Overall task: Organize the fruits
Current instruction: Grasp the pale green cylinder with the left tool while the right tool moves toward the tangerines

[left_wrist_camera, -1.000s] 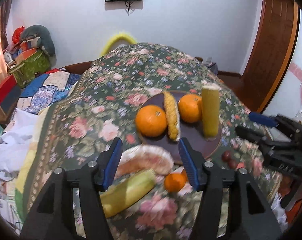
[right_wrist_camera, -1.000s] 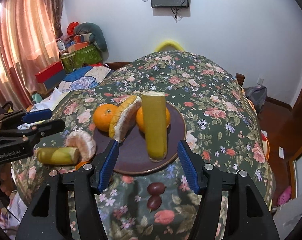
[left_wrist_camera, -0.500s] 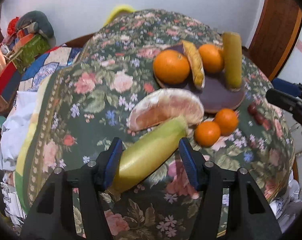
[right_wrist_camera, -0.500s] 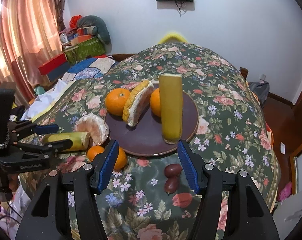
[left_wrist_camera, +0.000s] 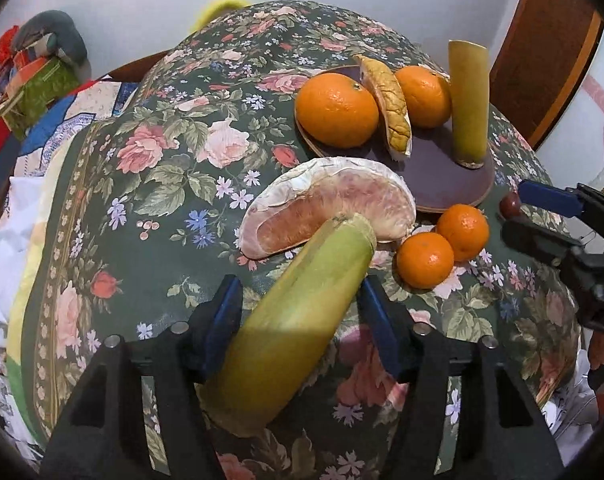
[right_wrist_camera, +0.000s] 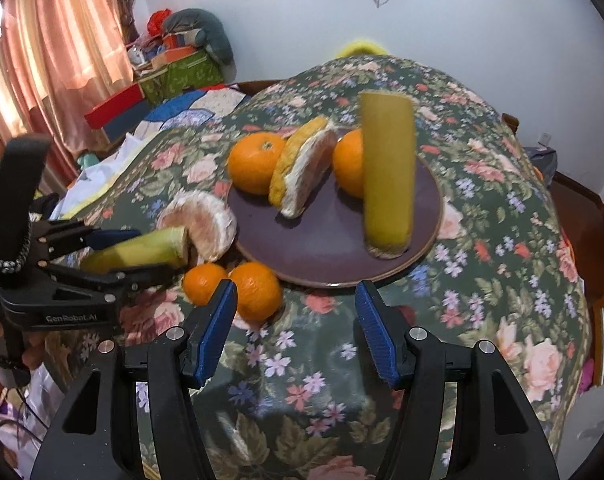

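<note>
A green-yellow sugarcane piece (left_wrist_camera: 298,320) lies on the floral cloth between the fingers of my left gripper (left_wrist_camera: 300,312), which is open around it; it also shows in the right wrist view (right_wrist_camera: 142,246). A peeled pomelo segment (left_wrist_camera: 329,210) lies just beyond it. Two small oranges (left_wrist_camera: 441,244) sit beside the dark plate (left_wrist_camera: 441,184). The plate holds two large oranges (left_wrist_camera: 335,110), a pomelo wedge with rind (left_wrist_camera: 389,106) and an upright sugarcane piece (left_wrist_camera: 467,100). My right gripper (right_wrist_camera: 296,320) is open and empty, above the cloth in front of the plate.
The round table's flowered cloth (right_wrist_camera: 501,240) falls away at every edge. Dark red fruits (left_wrist_camera: 509,202) lie right of the plate, near my right gripper's fingers. Boxes and bedding (right_wrist_camera: 174,72) are stacked at the far left by a curtain. A door (left_wrist_camera: 541,40) stands at right.
My left gripper has dropped and come forward until the lying sugarcane piece is between its fingers. My right gripper has pulled back from the plate and lifted slightly.
</note>
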Tool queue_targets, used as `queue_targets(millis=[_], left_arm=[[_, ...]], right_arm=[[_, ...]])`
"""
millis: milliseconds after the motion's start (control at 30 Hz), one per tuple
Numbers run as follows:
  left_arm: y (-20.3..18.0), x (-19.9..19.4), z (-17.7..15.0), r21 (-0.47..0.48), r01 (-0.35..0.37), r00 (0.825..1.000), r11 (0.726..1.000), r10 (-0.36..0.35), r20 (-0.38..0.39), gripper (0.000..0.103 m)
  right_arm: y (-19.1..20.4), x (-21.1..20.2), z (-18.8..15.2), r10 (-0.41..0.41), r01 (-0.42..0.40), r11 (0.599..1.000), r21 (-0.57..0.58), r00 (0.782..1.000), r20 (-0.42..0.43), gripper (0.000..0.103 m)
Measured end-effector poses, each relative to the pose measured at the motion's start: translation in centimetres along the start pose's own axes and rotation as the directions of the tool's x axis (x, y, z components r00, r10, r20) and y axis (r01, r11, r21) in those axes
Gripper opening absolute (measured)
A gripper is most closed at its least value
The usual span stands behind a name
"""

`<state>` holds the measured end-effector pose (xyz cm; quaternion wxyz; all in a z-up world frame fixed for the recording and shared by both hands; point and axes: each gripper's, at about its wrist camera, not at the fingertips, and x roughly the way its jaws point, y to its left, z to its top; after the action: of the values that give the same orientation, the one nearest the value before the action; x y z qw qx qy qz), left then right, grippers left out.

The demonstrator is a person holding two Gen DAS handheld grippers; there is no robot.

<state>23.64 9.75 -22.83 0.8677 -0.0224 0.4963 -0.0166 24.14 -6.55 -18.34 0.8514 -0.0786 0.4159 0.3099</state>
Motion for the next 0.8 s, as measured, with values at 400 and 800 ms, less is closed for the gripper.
queue_targets(millis=[400,800], left_arm=[[-1.4,-2.2,-0.4,0.014,0.095,0.995,0.995,-0.095,0.014,0.039],[-2.4,1.5,0.8,0.094,0.053,0.998,0.994,-0.05,-0.032,0.039]], right_arm=[[0.2,1.2,0.1,0.057,-0.057,0.998,0.011,0.998,-0.017,0.045],[0.8,2.7,0.0,0.099,-0.099,0.995,0.01,0.994,-0.046,0.043]])
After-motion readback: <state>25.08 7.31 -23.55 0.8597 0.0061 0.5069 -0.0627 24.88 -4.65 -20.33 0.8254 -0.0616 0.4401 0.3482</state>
